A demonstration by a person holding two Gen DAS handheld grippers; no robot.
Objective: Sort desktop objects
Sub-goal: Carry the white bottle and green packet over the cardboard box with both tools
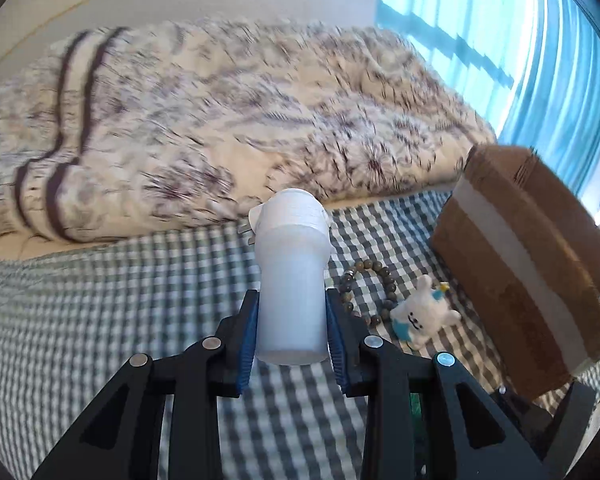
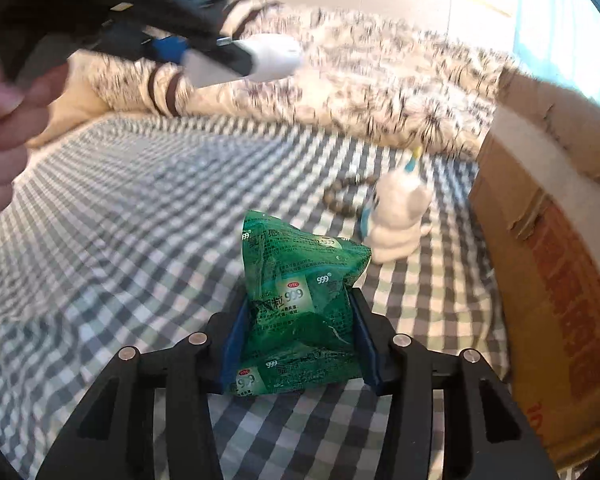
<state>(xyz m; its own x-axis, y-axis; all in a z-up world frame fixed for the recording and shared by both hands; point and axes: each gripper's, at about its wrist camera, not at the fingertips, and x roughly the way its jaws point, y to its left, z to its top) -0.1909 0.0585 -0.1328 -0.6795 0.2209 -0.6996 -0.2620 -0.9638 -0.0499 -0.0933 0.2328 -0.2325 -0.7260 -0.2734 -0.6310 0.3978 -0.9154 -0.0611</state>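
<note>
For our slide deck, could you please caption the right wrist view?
Right gripper clamps a green packet above the checked cloth, beside a cardboard box.

A white plastic bottle with a ribbed cap [image 1: 290, 280] stands at the centre of the left wrist frame, pinched at its base. A crumpled green foil sachet pack marked 999 [image 2: 300, 312] fills the lower centre of the right view. Right of centre lie a brown bead bracelet [image 1: 364, 292] and a small white plush toy with blue trim [image 1: 420, 316], beside a brown cardboard box [image 1: 532, 264].
</note>
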